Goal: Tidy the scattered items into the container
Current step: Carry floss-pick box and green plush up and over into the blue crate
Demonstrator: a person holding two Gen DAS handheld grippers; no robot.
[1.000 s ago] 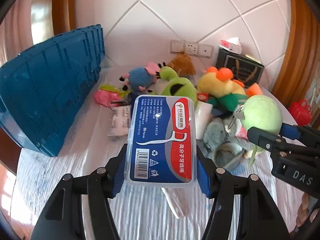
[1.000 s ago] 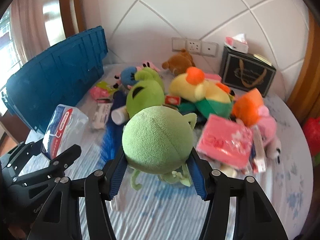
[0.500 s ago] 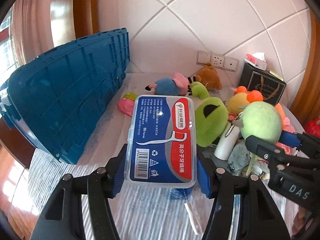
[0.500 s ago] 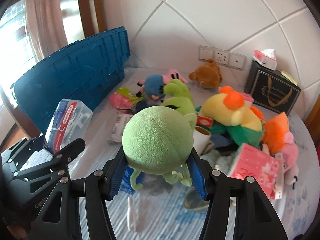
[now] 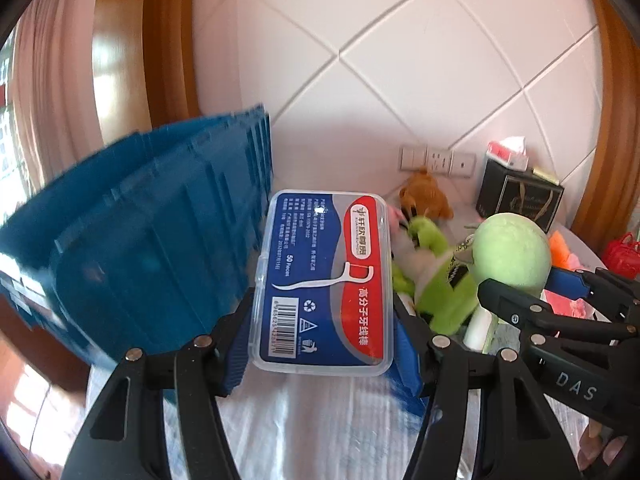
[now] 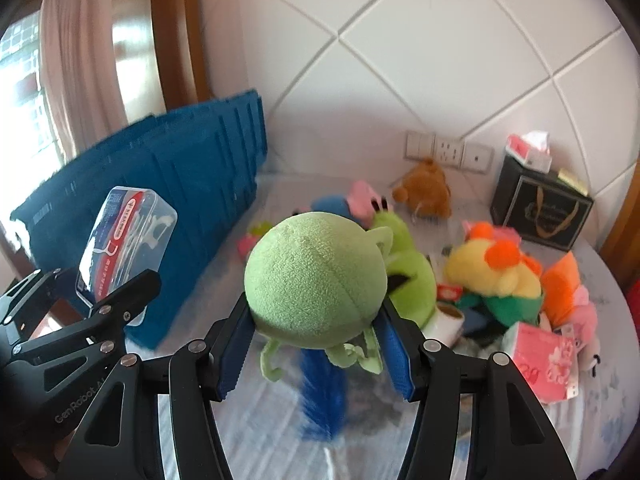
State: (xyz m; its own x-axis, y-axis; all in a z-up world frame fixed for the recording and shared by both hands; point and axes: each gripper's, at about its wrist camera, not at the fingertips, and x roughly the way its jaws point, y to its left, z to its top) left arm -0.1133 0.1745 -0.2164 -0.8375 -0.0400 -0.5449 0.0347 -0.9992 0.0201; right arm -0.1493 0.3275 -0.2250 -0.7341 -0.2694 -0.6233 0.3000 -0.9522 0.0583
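Observation:
My left gripper [image 5: 324, 340] is shut on a clear floss-pick box [image 5: 322, 280] with a blue and red label, held up next to the blue crate [image 5: 152, 240] on the left. The box also shows in the right wrist view [image 6: 126, 248]. My right gripper [image 6: 316, 344] is shut on a round green plush ball [image 6: 316, 280] with small dangling legs, held above the bed. The ball also shows in the left wrist view [image 5: 510, 252]. The blue crate [image 6: 168, 188] stands at the left in the right wrist view; its inside is hidden.
Several plush toys lie piled on the white bedsheet [image 6: 272, 432]: a green frog [image 6: 408, 276], a yellow and orange bird [image 6: 492, 276], a brown bear [image 6: 424, 190]. A pink packet [image 6: 540, 360], a blue brush [image 6: 324, 392], a black gift bag [image 6: 540, 212] and wall sockets [image 6: 448, 152] are nearby.
Both grippers have risen and moved left toward the blue crate, still holding their items. The crate looms larger and the toy pile has dropped lower in view.

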